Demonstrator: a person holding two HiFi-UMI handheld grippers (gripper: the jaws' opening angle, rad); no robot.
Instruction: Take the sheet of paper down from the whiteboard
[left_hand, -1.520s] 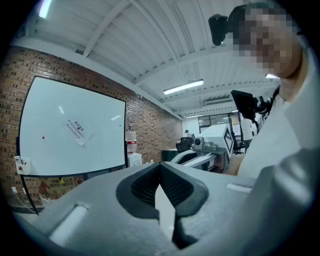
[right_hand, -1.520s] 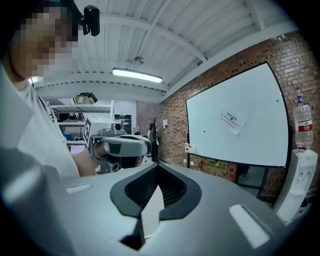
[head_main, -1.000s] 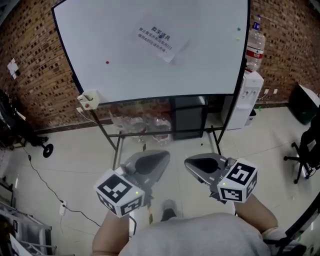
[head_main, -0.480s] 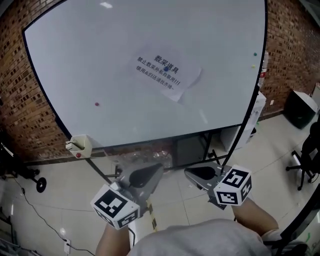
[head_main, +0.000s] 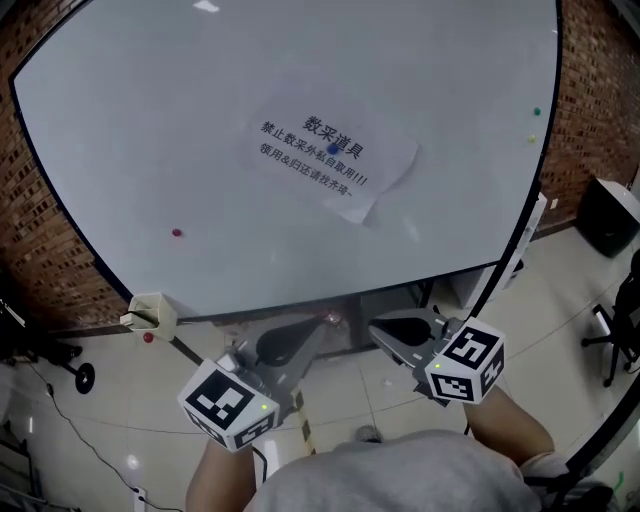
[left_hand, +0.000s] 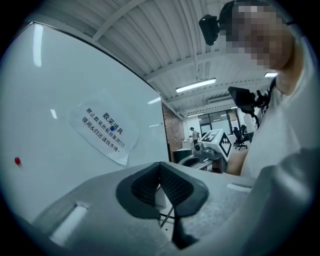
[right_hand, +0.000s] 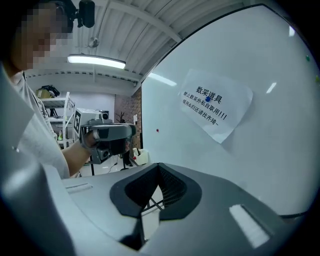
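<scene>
A white sheet of paper (head_main: 335, 163) with printed text hangs tilted on the whiteboard (head_main: 180, 130), held by a small blue magnet (head_main: 333, 148). The same sheet shows in the left gripper view (left_hand: 106, 130) and the right gripper view (right_hand: 216, 109). My left gripper (head_main: 312, 335) and right gripper (head_main: 385, 328) are both shut and empty. They point at the board's lower edge, well below the sheet and apart from it. In each gripper view the other gripper shows across from it: the right gripper (left_hand: 200, 156) and the left gripper (right_hand: 107, 135).
A red magnet (head_main: 177, 232) sits on the board's left part, green (head_main: 536, 112) and yellow (head_main: 531, 138) ones near its right edge. A marker holder (head_main: 152, 313) hangs at the lower left corner. Brick wall (head_main: 40, 260) behind, an office chair (head_main: 625, 330) at the right.
I have come closer to the whiteboard: board and sheet fill more of the head view, and both grippers have moved toward its lower edge. Their jaws stay shut.
</scene>
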